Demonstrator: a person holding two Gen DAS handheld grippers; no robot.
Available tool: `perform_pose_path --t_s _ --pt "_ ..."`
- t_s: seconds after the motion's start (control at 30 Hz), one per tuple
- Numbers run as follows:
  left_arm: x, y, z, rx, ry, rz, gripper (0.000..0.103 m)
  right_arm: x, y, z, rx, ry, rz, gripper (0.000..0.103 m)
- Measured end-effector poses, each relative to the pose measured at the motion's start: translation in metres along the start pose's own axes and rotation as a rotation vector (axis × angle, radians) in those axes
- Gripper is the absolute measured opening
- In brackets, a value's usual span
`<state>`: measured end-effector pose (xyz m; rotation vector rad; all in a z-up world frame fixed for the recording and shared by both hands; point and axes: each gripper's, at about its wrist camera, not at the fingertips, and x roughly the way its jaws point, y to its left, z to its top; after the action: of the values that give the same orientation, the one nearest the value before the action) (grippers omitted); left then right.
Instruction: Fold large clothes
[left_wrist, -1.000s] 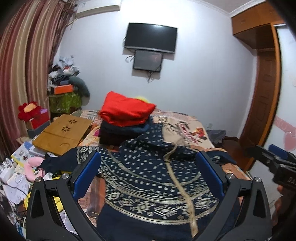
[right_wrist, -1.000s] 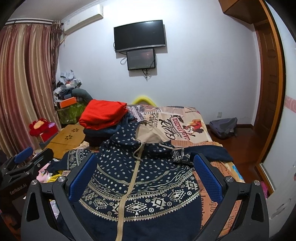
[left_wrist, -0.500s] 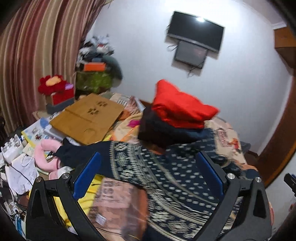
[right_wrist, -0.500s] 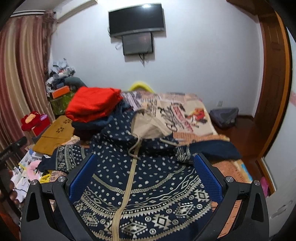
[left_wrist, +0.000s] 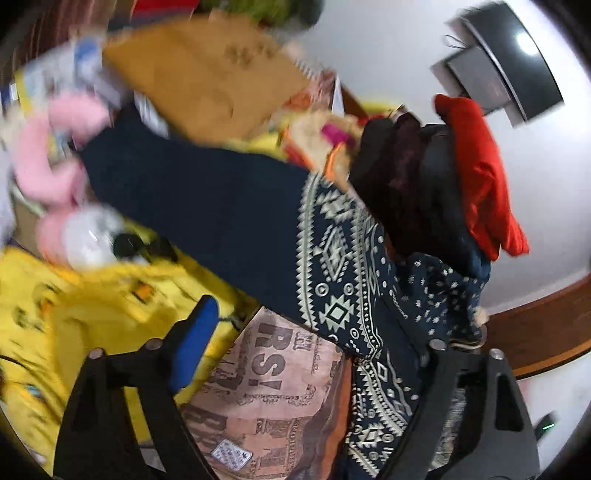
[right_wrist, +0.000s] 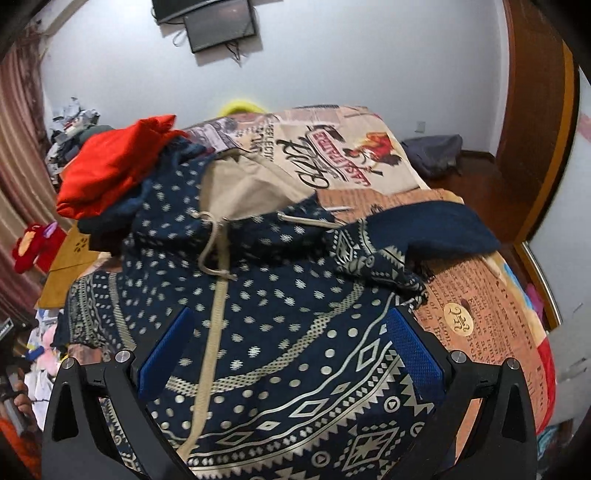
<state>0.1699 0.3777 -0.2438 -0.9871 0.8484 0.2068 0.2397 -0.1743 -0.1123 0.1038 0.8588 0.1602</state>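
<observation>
Hoodie (right_wrist: 288, 314): navy, patterned in pale cream, with small dots over the chest and hood and bands of diamonds and zigzags lower down; a cream zipper strip runs down the front, and two drawstrings hang from the neck.
Hood: lies open toward 12 o'clock in the right wrist view, showing a plain beige lining (right_wrist: 247, 192).
Sleeves: the one at 2 o'clock in the right wrist view (right_wrist: 417, 232) is bent across the bed, patterned at the shoulder and plain navy toward the cuff; the other (left_wrist: 192, 195) stretches toward 10 o'clock in the left wrist view, plain navy past its patterned band.
Where it lies: spread front-up on the bed (right_wrist: 476, 306), over a newsprint-pattern cover in brown and orange.
Clothes pile (right_wrist: 110, 166): a folded red garment on top of dark folded pieces, touching the hood's edge at 10 o'clock in the right wrist view.
Left gripper (left_wrist: 314, 350): fingers spread wide, nothing between them; it sits over the hoodie's side edge, the left blue pad above yellow fabric (left_wrist: 85, 295), and the view is blurred and tilted.
Right gripper (right_wrist: 291, 354): fingers wide apart, holding nothing, both blue pads over the chest of the hoodie.
Beside the bed: a wooden lap board (left_wrist: 207, 77) and a pink plush item (left_wrist: 48, 147) near the sleeve's cuff.
</observation>
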Motion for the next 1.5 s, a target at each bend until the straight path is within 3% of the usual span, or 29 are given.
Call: perform_pose_path --t_s 0.17,0.27,0.47,0.53,0.63,0.77,0.93,1.2,1.33,1.5 --pt "0.029 0.035 0.011 -0.140 0.027 -0.053 0.078 0.012 -0.003 0.003 0.012 0.020 -0.020 0.103" --pt "0.042 0.045 0.017 -0.158 0.026 -0.038 0.069 0.015 -0.003 0.005 0.009 0.024 -0.024 0.103" --pt "0.058 0.040 0.024 -0.067 0.003 0.133 0.037 0.022 -0.001 0.003 0.006 0.049 -0.024 0.103" --pt "0.054 0.037 0.024 -0.040 -0.015 0.134 0.012 0.022 0.000 0.002 0.001 0.053 -0.025 0.103" --pt "0.041 0.028 0.025 -0.013 -0.045 0.125 0.005 0.018 0.002 0.003 -0.014 0.041 -0.034 0.103" --pt "0.018 0.000 0.028 0.065 -0.115 0.133 0.003 0.010 0.004 0.005 -0.026 0.019 -0.022 0.103" --pt "-0.011 -0.065 0.029 0.223 -0.212 0.143 0.002 -0.001 0.009 0.010 -0.066 -0.014 -0.018 0.103" --pt "-0.034 -0.171 -0.002 0.452 -0.337 0.115 0.002 -0.009 0.007 0.010 -0.081 -0.041 0.010 0.103" --pt "-0.032 -0.216 -0.027 0.558 -0.337 0.075 0.002 -0.009 0.002 0.010 -0.081 -0.047 0.026 0.103" --pt "-0.007 -0.263 -0.068 0.714 -0.272 0.043 0.002 -0.010 -0.007 0.009 -0.072 -0.051 0.036 0.103"
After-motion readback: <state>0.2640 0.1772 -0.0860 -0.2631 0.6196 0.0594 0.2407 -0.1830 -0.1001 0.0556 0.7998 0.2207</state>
